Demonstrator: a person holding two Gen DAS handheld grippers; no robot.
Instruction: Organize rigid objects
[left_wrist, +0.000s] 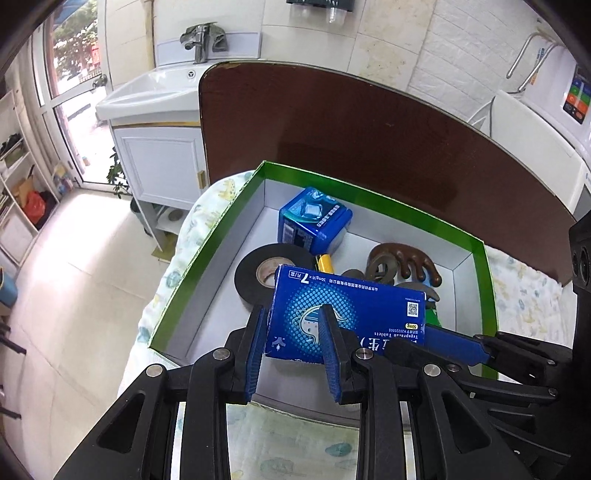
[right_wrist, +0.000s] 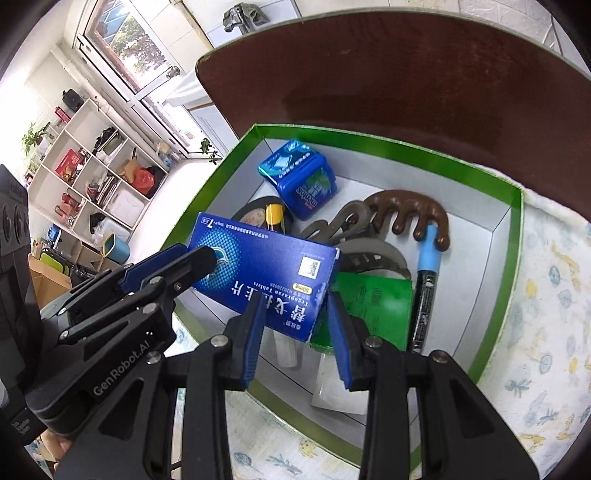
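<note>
Two handheld grippers pinch a blue tablet box (left_wrist: 345, 314) from opposite ends above a green-rimmed cardboard box (left_wrist: 207, 243) on a patterned cloth (left_wrist: 524, 295): the left gripper (left_wrist: 293, 332) clamps one end, the right gripper (right_wrist: 295, 321) the other. In the cardboard box below lie a blue mint tin (left_wrist: 314, 219), black tape roll (left_wrist: 255, 275), brown wooden comb (right_wrist: 410, 214), green packet (right_wrist: 373, 299) and marker pen (right_wrist: 424, 291).
</note>
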